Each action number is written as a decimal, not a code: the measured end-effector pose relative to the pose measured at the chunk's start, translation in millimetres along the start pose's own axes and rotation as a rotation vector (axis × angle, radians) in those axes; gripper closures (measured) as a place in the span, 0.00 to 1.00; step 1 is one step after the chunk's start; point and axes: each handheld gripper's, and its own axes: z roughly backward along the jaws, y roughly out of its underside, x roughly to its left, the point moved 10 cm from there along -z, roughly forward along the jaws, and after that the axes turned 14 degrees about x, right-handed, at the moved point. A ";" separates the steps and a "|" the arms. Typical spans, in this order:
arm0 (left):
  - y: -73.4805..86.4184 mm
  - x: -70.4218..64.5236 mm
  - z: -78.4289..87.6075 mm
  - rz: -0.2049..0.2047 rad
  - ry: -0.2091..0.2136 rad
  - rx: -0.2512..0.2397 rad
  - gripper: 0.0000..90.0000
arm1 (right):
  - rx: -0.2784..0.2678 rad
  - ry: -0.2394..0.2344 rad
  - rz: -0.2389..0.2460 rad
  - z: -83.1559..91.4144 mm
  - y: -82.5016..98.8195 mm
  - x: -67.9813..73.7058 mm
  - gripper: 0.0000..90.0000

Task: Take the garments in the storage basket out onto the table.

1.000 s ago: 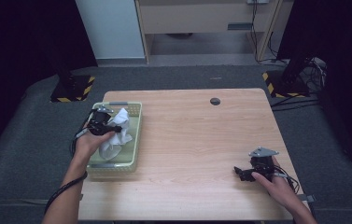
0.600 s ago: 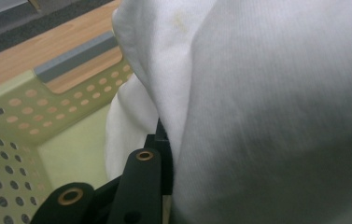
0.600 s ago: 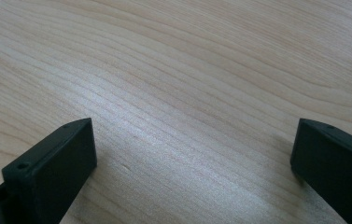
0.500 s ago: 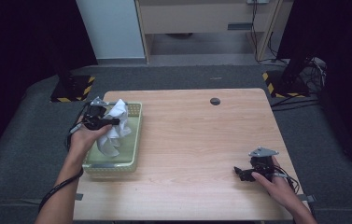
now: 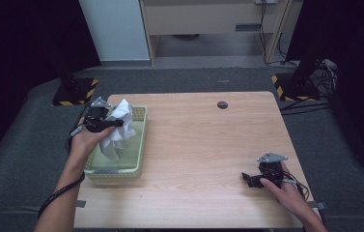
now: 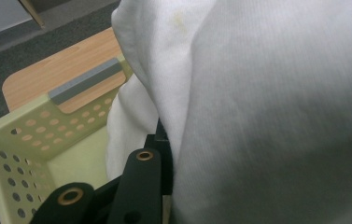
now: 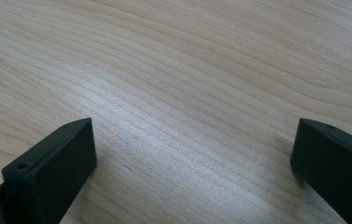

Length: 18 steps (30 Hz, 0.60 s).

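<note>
While your right gripper (image 5: 253, 178) idles wide open at the table's (image 5: 208, 145) near right corner, your left gripper (image 5: 114, 123) pinches the cloth (image 5: 119, 128) above the basket (image 5: 138, 145) at the left edge; it's light, limp, drapes, so grip a bunched fold.

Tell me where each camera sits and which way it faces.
High view: above the person's side, facing forward and down on the table; forearms, hands, left claw and right claw show.
Left gripper view: on the left claw, facing along its jaws into the cloth and basket; one black jaw shows.
Right gripper view: on the right claw, facing low across bare table; two jaws, wide apart.
Shared: high and left views both show cloth and basket.
</note>
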 end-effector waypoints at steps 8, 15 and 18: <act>-7.4 -7.9 2.5 -0.034 0.001 0.003 0.80 | 0.000 0.000 0.000 0.0 0.0 0.0 0.00; -16.0 -18.2 3.6 -0.082 0.016 -0.006 0.80 | 0.000 0.000 -0.001 -0.1 0.0 0.1 0.00; -20.8 -22.7 4.9 -0.109 0.024 -0.012 0.80 | 0.000 0.000 0.000 -0.1 0.0 0.1 0.00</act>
